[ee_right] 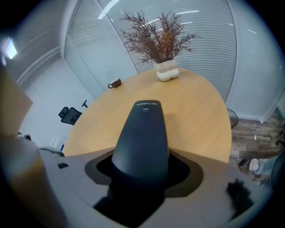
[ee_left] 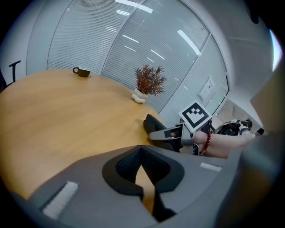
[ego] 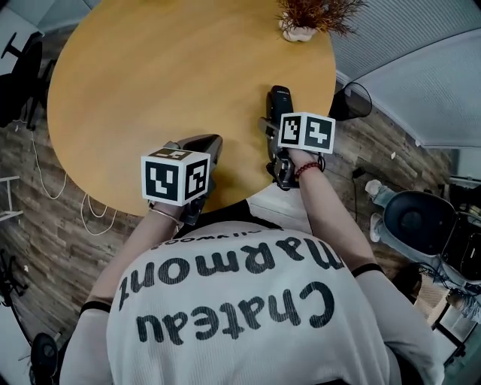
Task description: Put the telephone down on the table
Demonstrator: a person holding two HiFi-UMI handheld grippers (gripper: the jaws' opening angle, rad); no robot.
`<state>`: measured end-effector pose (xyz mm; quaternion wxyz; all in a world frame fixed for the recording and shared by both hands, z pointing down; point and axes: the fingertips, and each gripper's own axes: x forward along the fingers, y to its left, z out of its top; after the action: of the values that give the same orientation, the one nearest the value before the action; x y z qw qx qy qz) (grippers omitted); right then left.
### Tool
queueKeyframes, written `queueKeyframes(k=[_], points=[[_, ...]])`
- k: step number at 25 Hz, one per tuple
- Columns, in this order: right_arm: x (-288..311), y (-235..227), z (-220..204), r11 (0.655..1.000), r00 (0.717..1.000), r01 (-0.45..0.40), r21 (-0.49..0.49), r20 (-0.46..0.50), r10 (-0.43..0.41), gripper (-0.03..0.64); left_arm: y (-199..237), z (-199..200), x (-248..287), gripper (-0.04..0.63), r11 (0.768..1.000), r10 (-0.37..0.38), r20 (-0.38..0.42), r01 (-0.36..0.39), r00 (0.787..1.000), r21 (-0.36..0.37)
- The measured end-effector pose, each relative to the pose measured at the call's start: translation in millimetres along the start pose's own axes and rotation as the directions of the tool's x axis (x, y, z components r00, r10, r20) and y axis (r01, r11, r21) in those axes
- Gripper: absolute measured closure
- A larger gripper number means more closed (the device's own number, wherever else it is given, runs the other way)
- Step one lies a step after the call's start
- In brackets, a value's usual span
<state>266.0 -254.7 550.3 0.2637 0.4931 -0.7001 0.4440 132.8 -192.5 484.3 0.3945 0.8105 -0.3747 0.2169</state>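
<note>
A black telephone handset [ego: 279, 101] is held lengthwise in my right gripper [ego: 276, 126], which is shut on its lower half. It points away from me over the near right part of the round wooden table [ego: 150, 90]. In the right gripper view the telephone [ee_right: 143, 133] fills the space between the jaws. From the left gripper view the telephone [ee_left: 153, 125] hangs low over the tabletop; I cannot tell whether it touches. My left gripper [ego: 204, 144] hovers at the table's front edge, jaws together and nothing between them.
A dried plant in a white pot [ego: 308, 19] stands at the far right of the table. A dark cup [ee_left: 82, 71] sits at the far side. A bin [ego: 353, 101] and an office chair [ego: 421, 222] stand on the floor to the right.
</note>
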Motion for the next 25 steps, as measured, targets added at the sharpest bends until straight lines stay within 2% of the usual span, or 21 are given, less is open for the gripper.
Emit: queueKeyframes(k=[13,25], points=[[3,-3,-1,0.986,0.989,0.147,-0.072,-0.015,-0.149,0.307,12,25,-6,0.589,1.000,-0.027,0.045,0.027,0.999,-0.012],[3,0,-5,0.969,0.977,0.209,-0.130,-0.001,-0.211,0.307,22,25,-3,0.589,0.999,-0.038,0.031,0.039,0.999,-0.008]])
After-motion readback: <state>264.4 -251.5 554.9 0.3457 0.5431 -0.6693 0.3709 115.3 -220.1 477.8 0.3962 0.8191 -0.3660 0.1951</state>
